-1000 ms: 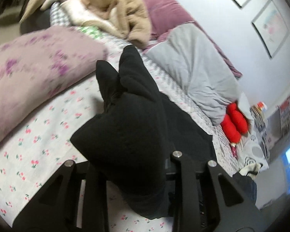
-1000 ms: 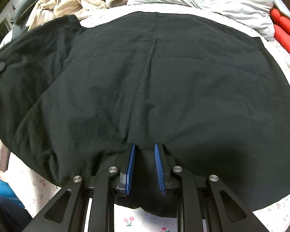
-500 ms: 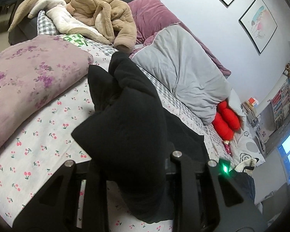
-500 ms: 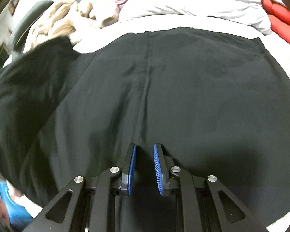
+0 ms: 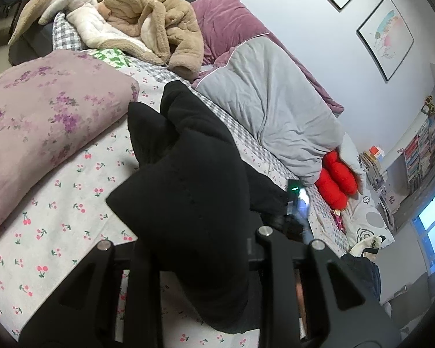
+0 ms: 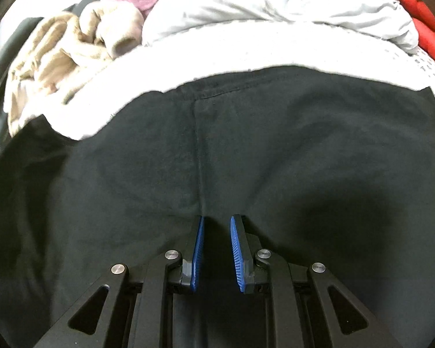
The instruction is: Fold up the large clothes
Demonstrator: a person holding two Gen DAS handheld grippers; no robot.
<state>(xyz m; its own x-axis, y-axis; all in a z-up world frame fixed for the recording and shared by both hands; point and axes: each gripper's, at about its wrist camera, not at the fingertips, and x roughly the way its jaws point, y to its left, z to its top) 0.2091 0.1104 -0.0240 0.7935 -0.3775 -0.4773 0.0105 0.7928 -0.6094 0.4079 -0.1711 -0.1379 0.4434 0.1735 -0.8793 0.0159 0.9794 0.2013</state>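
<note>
A large black garment lies spread on the bed in the right wrist view, a seam running down its middle. My right gripper sits on the garment's near edge, its blue pads a little apart with black cloth between them. In the left wrist view a thick bunch of the same black garment is lifted above the cherry-print sheet. My left gripper is shut on that bunch; the cloth hides its fingertips.
A floral purple pillow lies left. A tan fleece coat is piled at the bed's far end, seen too in the right wrist view. A grey duvet and red plush lie along the wall side.
My right gripper has slid forward over the garment, whose far edge now looks nearer. The left gripper has risen and tilted with its bunch; the right gripper's housing now shows beside it.
</note>
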